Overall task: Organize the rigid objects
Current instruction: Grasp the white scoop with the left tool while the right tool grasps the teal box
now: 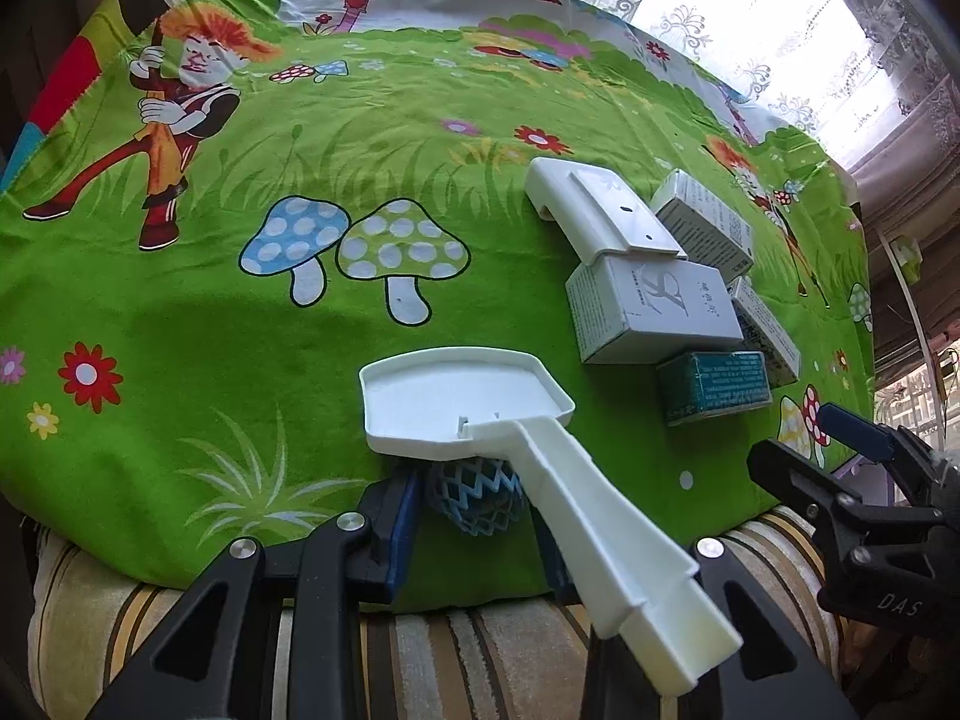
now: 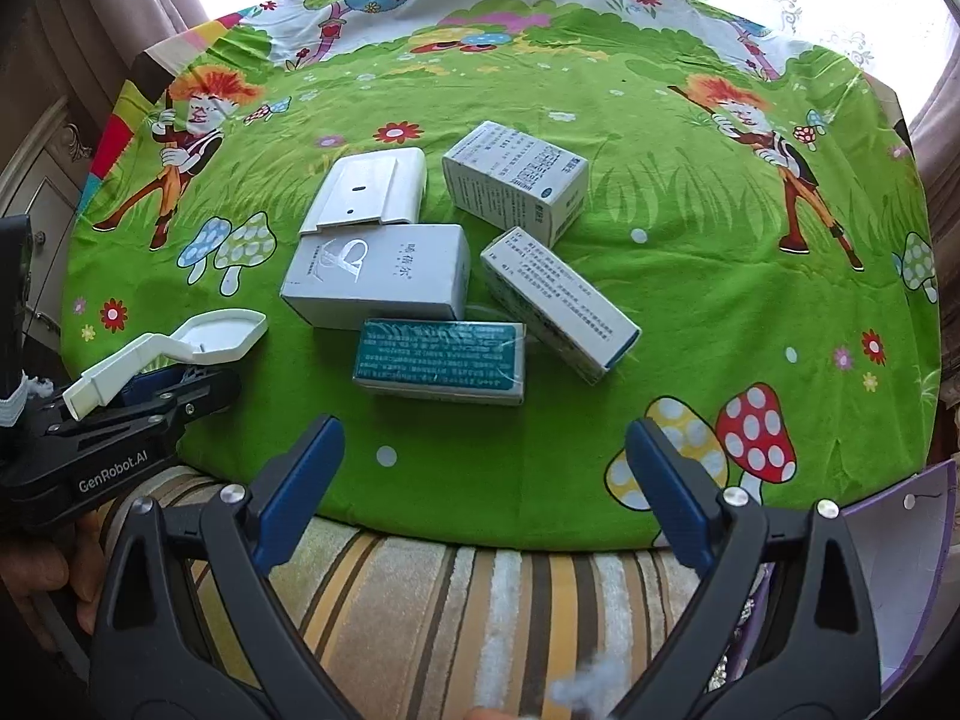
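My left gripper [image 1: 474, 504] is shut on a white plastic scoop [image 1: 462, 402], whose long handle [image 1: 618, 552] runs back over the right finger. A blue zigzag part shows under the scoop between the pads. The same scoop [image 2: 222, 330] shows at the left of the right wrist view. My right gripper [image 2: 486, 468] stands wide open and empty over the cloth's near edge. Ahead of it lie a teal box [image 2: 441, 360], a white logo box [image 2: 378, 276], a white plastic cover [image 2: 366, 192] and two white-and-blue boxes [image 2: 516, 180] [image 2: 558, 300], clustered and touching.
A green cartoon cloth [image 2: 660, 228] covers the table. A striped cushion [image 2: 480, 600] runs along its near edge. Lace curtains [image 1: 750, 12] hang behind. A cabinet [image 2: 48, 210] stands at the left and a purple sheet [image 2: 900, 540] at the right.
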The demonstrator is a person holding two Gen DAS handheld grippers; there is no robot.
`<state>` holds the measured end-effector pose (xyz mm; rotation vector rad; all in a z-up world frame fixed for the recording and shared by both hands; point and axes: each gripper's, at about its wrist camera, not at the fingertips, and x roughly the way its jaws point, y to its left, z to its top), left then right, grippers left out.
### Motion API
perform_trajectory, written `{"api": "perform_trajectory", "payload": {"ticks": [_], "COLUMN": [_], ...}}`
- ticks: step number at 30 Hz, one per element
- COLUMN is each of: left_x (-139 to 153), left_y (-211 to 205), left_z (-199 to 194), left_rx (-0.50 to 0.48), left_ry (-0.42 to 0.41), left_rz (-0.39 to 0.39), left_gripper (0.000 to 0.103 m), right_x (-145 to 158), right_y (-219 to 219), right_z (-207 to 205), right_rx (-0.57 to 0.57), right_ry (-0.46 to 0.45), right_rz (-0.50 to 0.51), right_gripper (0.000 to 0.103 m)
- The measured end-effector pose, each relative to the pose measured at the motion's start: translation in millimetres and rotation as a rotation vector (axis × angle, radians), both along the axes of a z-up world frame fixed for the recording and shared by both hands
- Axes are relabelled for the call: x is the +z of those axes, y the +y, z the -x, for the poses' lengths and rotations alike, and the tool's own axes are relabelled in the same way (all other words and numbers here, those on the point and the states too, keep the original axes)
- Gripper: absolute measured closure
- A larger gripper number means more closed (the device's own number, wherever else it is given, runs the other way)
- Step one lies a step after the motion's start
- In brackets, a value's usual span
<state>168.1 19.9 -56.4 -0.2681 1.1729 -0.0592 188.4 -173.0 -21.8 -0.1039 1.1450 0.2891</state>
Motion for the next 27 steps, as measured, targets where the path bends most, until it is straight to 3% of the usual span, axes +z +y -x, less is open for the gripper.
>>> {"api": "perform_trajectory", "payload": {"ticks": [9,17,19,21,27], "left_x": [9.4,8.7,9.4,10.6,15.9], "left_y": [-1.2,-0.7,-2.2,-4.1,-10.5], "left_z": [11.4,11.7,12.5,13.4,16.1], "left_rx": [0.005,0.015,0.014,0.012,0.01], "left_ry": [-0.074,-0.084,-0.09,-0.097,-0.122], "left_rz": [-0.033,-0.037,-0.047,-0.058,-0.097], "left_gripper": [0.068,0.068,0.068,0.068,0.068], "right_x": [-10.6,-19.9,-22.8,-26.9,-22.9], "right_y": [15.9,20.4,20.5,19.2,16.9], "right_z": [-15.1,-26.2,-26.7,-27.2,-18.8], "right_rx": [-0.004,-0.028,-0.03,-0.032,-0.028], "right_ry": [0.006,0.017,0.022,0.036,0.003], "right_rz": [0.017,0.031,0.035,0.035,0.037], "right_gripper": [0.007,0.007,0.013,0.028,0.027]}}
